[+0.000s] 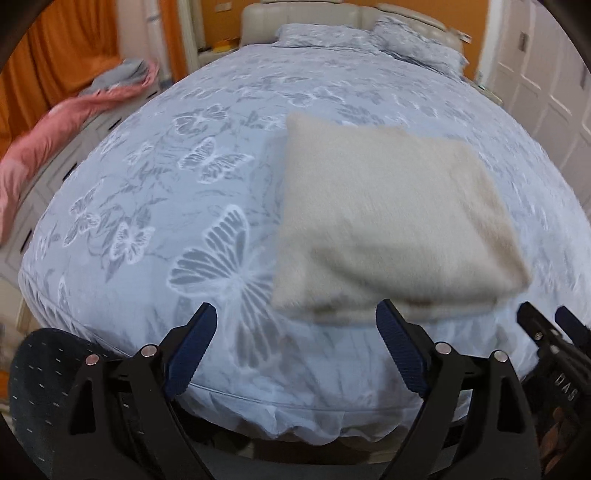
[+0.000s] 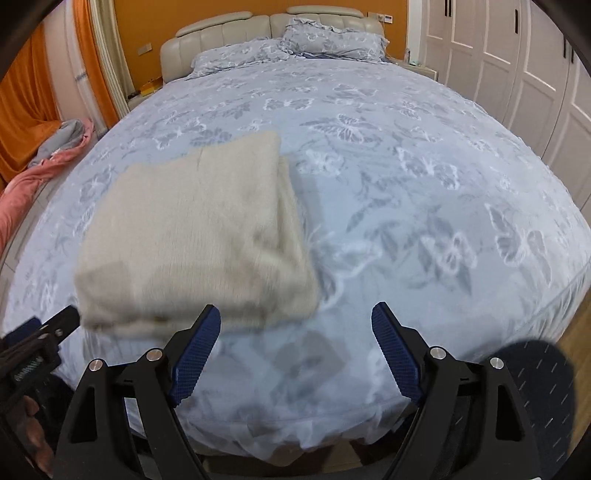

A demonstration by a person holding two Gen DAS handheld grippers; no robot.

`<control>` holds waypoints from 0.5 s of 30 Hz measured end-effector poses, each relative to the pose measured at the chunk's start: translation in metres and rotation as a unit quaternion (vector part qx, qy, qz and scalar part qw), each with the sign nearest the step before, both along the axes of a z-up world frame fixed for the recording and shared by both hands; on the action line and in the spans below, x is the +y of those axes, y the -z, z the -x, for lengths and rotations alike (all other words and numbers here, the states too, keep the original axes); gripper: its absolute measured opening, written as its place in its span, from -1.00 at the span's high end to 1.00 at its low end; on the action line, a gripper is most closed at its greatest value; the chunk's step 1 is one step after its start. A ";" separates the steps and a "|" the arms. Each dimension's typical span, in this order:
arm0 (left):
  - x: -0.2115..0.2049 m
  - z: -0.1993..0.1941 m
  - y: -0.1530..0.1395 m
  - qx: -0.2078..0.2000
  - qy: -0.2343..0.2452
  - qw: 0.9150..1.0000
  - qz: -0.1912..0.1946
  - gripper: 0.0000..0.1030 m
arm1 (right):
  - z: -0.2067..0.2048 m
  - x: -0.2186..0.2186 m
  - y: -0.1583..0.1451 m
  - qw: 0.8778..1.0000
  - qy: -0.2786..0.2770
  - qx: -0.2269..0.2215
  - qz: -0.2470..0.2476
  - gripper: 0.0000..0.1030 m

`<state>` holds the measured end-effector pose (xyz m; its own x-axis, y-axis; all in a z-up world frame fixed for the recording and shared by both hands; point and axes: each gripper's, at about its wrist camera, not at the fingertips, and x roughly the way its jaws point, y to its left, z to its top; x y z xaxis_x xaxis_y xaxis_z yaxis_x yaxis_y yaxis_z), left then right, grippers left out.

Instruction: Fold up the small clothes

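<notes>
Two grippers are in your hands, both above the near edge of a bed (image 1: pixel 147 206) covered in pale blue butterfly-print bedding. Your left gripper (image 1: pixel 295 321) has its blue-padded jaws spread wide with nothing between them; in its view the right-hand finger (image 1: pixel 399 347) overlaps the near edge of the folded garment without closing on it. Your right gripper (image 2: pixel 295 323) is equally wide and empty, its left finger just at that same near edge. The garment, a cream knitted sweater (image 2: pixel 199 229), lies folded into a thick rectangle on the bedding near the foot of the bed, between the two grippers. Nothing lies between your tools and it. Beyond it, two matching pillows (image 2: pixel 288 51) rest against a beige padded headboard (image 2: pixel 218 33). A pink and grey pile of bedding (image 1: pixel 74 103) sits off the bed's left side before orange curtains (image 2: pixel 22 107). White wardrobe doors (image 2: pixel 517 66) line the right.
</notes>
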<state>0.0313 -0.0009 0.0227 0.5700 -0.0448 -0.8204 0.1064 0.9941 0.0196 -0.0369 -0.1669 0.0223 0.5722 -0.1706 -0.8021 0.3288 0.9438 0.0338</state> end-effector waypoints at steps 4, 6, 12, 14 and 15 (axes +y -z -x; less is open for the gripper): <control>-0.006 0.007 0.025 0.013 0.009 1.000 -0.015 -0.66 | -0.001 0.018 0.022 0.999 -0.033 0.029 0.009 -0.58; -0.005 0.006 0.033 0.024 0.002 1.000 -0.016 -0.66 | -0.003 0.020 0.028 0.999 -0.038 0.032 -0.010 -0.58; -0.002 0.008 0.041 0.018 -0.007 1.000 -0.022 -0.66 | -0.002 0.023 0.036 0.999 -0.031 0.037 0.000 -0.58; -0.003 0.008 0.043 0.020 -0.003 1.000 -0.021 -0.66 | 0.000 0.026 0.039 0.999 -0.031 0.036 0.003 -0.58; -0.003 0.008 0.043 0.021 -0.003 1.000 -0.021 -0.66 | 0.000 0.029 0.040 0.999 -0.034 0.038 0.008 -0.58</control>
